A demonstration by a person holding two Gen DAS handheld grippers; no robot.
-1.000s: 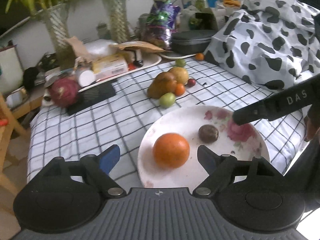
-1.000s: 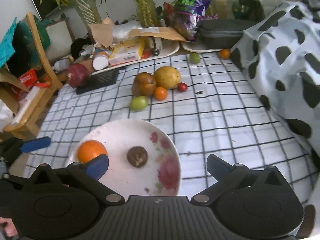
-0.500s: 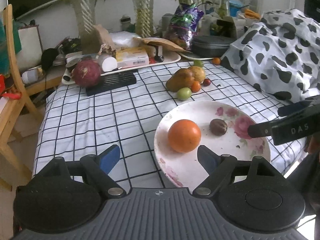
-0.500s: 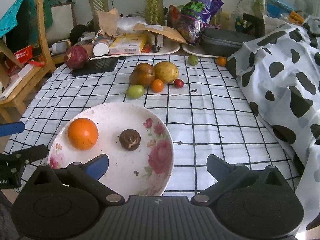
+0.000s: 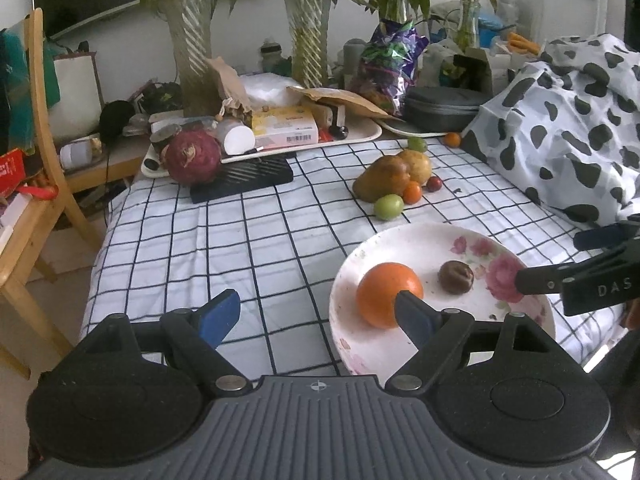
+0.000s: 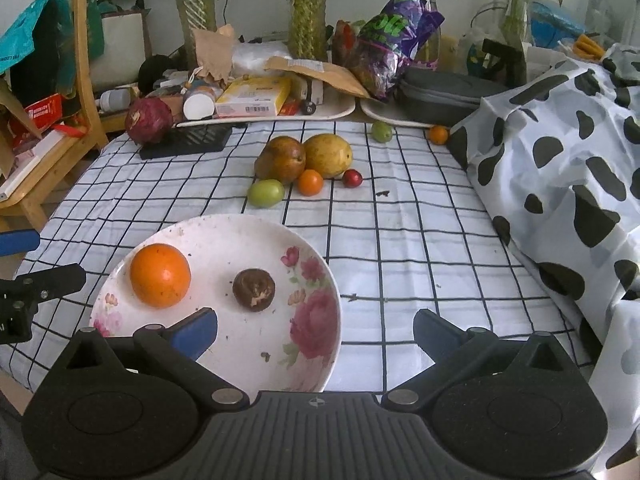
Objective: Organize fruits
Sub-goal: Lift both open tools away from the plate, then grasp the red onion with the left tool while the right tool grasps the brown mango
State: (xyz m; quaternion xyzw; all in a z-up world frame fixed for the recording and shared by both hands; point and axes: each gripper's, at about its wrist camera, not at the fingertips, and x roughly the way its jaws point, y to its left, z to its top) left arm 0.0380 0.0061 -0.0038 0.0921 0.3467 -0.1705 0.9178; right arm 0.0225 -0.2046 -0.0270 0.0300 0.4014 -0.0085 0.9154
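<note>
Both the left gripper [image 5: 316, 312] and right gripper [image 6: 316, 330] are being held spread and empty; the loose fruit cluster [image 6: 304, 166] is lying far beyond the plate [image 6: 316, 264], nearer the right one.

Black ribbed gripper [image 5: 318, 314] housing, blue pads, silver screws, possibly "DAS" lettering

A lived-in home: checked tablecloth [image 6: 400, 240], vases of bamboo [image 6: 308, 20], wooden chair [image 5: 44, 140], cluttered trays [image 6: 320, 110].

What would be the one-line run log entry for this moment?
left hand-held gripper: open, empty | right hand-held gripper: open, empty | plate: orange, dark fruit | five fruits clustered on cloth
</note>
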